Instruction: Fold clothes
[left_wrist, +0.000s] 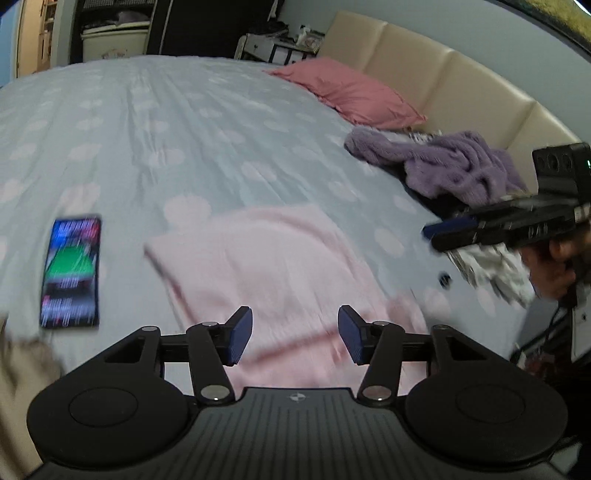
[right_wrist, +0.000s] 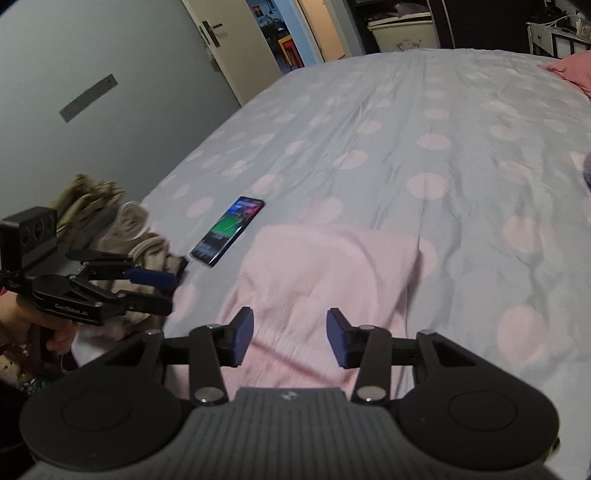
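A pale pink garment (left_wrist: 277, 266) lies folded flat on the bed, blurred in the left wrist view and sharper in the right wrist view (right_wrist: 325, 266). My left gripper (left_wrist: 295, 336) hovers over its near edge, open, with nothing between its blue pads. My right gripper (right_wrist: 290, 339) hangs above the same garment, open and empty too. Each gripper shows in the other's view: the right gripper (left_wrist: 439, 236) at the right edge, held by a hand, and the left gripper (right_wrist: 166, 291) at the left edge. A purple fuzzy garment (left_wrist: 443, 162) lies crumpled near the headboard.
A lit phone (right_wrist: 229, 230) lies on the dotted blue sheet (right_wrist: 406, 129), left of the pink garment. A pink pillow (left_wrist: 351, 92) rests against the cream headboard (left_wrist: 461, 85). Beige clothes (right_wrist: 122, 229) are piled at the bed's left edge; a patterned cloth (left_wrist: 491, 266) lies under the right gripper.
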